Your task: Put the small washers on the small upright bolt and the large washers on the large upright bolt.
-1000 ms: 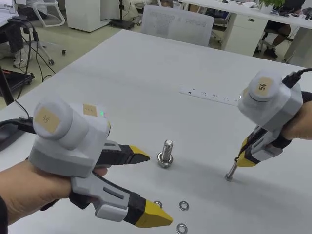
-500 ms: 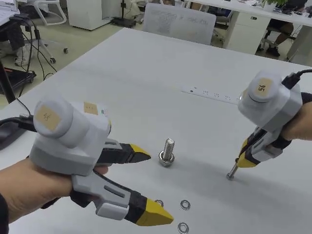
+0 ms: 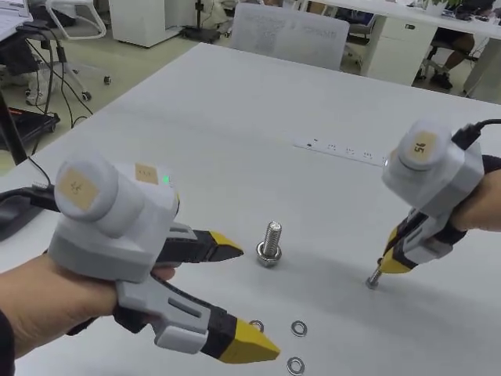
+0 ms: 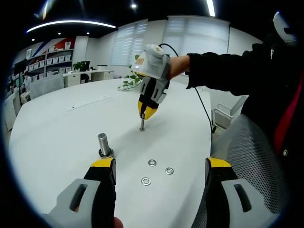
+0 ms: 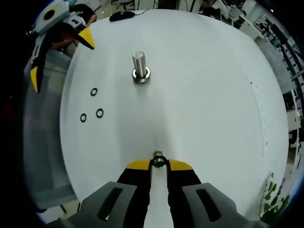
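The large upright bolt [image 3: 270, 243] [image 4: 104, 144] [image 5: 140, 65] stands mid-table with a ring around its foot. To its right is the thin small upright bolt [image 3: 373, 277] [image 4: 142, 124]. My right gripper [image 3: 394, 264] [image 5: 159, 165] points down on that bolt's top, jaws nearly together around a small ring-shaped washer [image 5: 159, 161] there. My left gripper [image 3: 239, 296] [image 4: 160, 164] hovers open and holds nothing, left of the large bolt. Three loose washers [image 3: 298, 328] [image 4: 152, 162] [image 5: 94, 91] lie flat on the table just ahead of its jaws.
A white power strip [image 3: 344, 151] lies on the white table [image 3: 235, 125] beyond the bolts. A grey chair [image 3: 290, 31] stands at the far edge. Desks and office chairs fill the room behind.
The head view has shifted slightly. Both grippers, the bolts and the loose washers stay where they were.
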A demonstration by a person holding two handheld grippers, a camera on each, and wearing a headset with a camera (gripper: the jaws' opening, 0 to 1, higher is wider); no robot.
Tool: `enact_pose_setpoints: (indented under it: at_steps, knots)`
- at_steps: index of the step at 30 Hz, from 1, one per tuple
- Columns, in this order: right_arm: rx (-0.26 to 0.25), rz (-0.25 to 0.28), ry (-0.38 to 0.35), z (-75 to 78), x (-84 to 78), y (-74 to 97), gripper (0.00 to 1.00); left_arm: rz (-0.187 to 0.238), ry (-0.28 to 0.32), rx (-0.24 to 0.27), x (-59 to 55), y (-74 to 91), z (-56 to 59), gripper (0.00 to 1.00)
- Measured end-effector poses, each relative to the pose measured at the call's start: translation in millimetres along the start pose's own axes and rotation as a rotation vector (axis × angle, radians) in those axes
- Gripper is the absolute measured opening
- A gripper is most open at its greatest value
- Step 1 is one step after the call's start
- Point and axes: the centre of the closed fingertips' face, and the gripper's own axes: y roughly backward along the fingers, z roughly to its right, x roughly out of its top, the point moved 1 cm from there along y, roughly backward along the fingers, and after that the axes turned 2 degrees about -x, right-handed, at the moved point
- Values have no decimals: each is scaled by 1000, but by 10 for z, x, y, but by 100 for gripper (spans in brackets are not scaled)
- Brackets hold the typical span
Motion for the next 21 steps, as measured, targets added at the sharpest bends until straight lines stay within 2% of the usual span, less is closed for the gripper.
enact_pose_setpoints:
  at_steps: [21]
  knots:
    - [24, 8, -14, -44, -31, -223, 13, -10, 9, 3, -27, -1, -1, 76]
